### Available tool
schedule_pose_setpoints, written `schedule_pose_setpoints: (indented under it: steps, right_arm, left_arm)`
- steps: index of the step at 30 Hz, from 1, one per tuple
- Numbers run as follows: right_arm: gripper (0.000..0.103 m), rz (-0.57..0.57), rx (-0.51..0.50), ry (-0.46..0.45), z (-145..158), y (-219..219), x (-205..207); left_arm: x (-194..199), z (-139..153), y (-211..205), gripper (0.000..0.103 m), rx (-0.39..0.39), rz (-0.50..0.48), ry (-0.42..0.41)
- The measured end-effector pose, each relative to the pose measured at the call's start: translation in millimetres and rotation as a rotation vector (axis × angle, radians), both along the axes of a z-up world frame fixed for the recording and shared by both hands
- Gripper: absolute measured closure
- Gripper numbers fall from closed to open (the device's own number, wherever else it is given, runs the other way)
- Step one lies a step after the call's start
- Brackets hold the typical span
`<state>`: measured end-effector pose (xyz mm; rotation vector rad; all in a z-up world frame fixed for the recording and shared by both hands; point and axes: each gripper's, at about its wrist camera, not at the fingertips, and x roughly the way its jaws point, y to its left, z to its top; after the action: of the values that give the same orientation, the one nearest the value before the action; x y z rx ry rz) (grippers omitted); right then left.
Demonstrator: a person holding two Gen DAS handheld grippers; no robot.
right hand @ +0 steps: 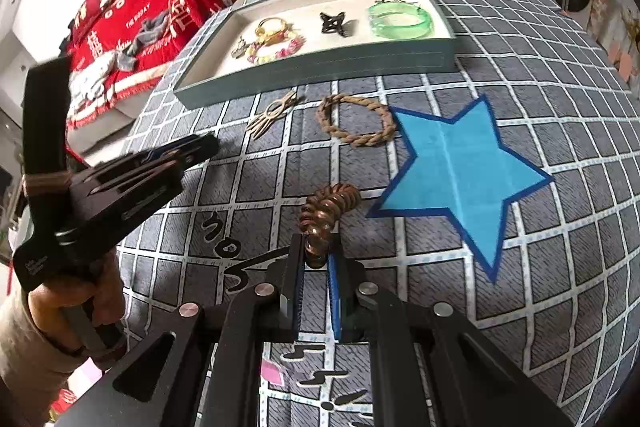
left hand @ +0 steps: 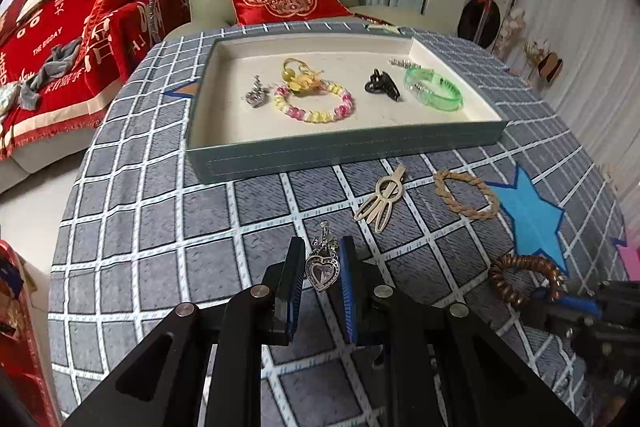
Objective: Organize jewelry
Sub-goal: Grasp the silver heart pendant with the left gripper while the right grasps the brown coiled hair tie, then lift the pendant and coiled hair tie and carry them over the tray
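Two pieces are in the fingers at this moment. The left gripper (left hand: pixel 321 269) is clenched on a heart pendant (left hand: pixel 321 270), whose long axis runs straight ahead along the fingers, its silver top pointing at the tray (left hand: pixel 344 149). The right gripper (right hand: pixel 316 255) pinches one end of a brown spiral hair tie (right hand: pixel 326 213), the rest of the coil reaching forward, low over the table (right hand: pixel 540 267).

The coming move turns on the tray, which lies dead ahead of the left gripper and ahead and slightly left of the right one; the left looks nearer, with only bare cloth between its pendant and the tray's near wall.

Two more pieces wait on the table just before that wall: one pale hair clip (left hand: pixel 380 201) and one braided rope ring (left hand: pixel 466 197). Inside the tray I count six items: a silver charm, a yellow trinket, a beaded bracelet (left hand: pixel 314 103), a black claw clip (left hand: pixel 382 85), a green bangle (left hand: pixel 434 89) and a small sparkly strip behind it.
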<state>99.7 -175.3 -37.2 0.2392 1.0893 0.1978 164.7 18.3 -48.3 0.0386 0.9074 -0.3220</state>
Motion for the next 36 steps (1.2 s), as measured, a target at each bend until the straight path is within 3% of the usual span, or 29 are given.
schedule_pose_setpoints:
  steps: [6,15,22,29,36]
  right_arm:
    - [0.091,-0.023,0.049,-0.021,8,-14,-3]
    - [0.091,-0.053,0.073,-0.027,10,-28,-7]
    - [0.091,-0.042,0.069,-0.082,31,-31,-5]
    - [0.091,-0.030,0.078,-0.139,57,-34,14]
    - [0.091,-0.020,0.095,-0.177,77,-38,61]
  left_arm:
    - [-10,15,13,0.071,-0.046,0.018,-0.021]
    - [-22,27,12,0.070,-0.048,0.001,-0.050]
    - [-24,38,12,0.071,-0.057,-0.002,-0.068]
    - [-15,54,14,0.070,-0.057,0.001,-0.096]
    - [14,69,11,0.070,-0.046,0.010,-0.133]
